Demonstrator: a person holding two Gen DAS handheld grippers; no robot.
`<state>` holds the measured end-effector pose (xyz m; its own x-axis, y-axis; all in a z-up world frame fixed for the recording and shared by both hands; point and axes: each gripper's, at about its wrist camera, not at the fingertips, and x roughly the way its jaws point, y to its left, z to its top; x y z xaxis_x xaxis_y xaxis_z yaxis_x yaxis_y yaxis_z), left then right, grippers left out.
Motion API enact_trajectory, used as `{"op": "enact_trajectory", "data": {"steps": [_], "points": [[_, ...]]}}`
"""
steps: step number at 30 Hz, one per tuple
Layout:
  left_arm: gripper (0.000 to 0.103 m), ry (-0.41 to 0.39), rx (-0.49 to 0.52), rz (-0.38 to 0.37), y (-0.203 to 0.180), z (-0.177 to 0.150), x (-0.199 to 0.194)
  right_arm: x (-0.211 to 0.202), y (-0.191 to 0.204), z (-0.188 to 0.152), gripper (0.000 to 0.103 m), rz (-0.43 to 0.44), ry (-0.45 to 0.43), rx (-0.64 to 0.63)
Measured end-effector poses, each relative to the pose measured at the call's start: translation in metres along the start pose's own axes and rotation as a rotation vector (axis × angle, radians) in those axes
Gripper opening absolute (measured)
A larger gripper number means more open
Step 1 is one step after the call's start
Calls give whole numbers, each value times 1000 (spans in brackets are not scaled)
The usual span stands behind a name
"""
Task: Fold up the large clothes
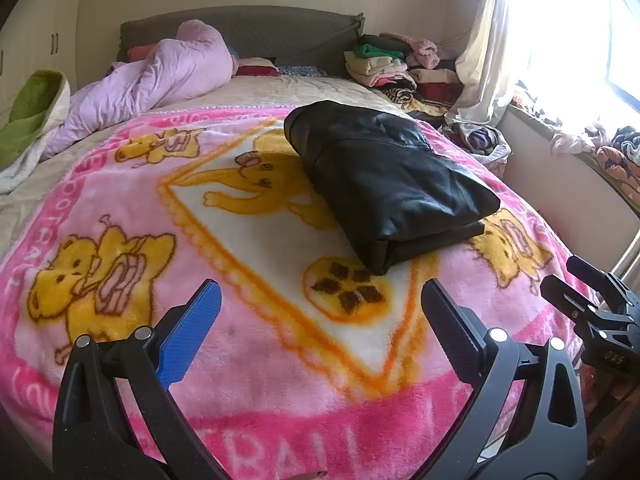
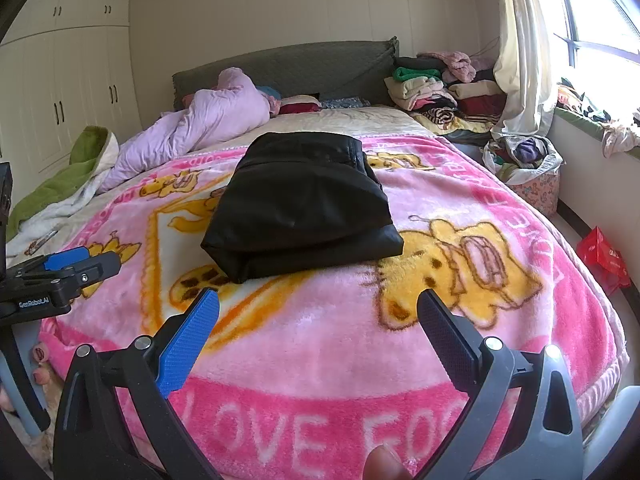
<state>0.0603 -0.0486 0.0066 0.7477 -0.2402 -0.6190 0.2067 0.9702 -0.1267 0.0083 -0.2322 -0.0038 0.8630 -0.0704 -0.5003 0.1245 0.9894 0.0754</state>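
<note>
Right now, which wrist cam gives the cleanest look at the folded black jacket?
Right wrist view: the folded black jacket sits near centre, facing the camera squarely, with its near folded edge and both sides visible. Left wrist view shows it whole too, but off to the right and at an angle on the pink blanket.

Black hand-held gripper (image 1: pixel 320 300), blue-padded finger (image 1: pixel 192 332).

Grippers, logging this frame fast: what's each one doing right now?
Left gripper: jaws open, holding nothing, above the pink blanket.
Right gripper: jaws open, holding nothing; the folded black garment lies untouched ahead.
</note>
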Motion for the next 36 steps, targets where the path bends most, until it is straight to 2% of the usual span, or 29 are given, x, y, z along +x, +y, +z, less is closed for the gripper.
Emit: {"op": "enact_trajectory", "data": {"steps": [36], "points": [[94, 1, 7, 18, 2, 1, 0, 3, -1, 0, 99, -2, 7, -5]]}}
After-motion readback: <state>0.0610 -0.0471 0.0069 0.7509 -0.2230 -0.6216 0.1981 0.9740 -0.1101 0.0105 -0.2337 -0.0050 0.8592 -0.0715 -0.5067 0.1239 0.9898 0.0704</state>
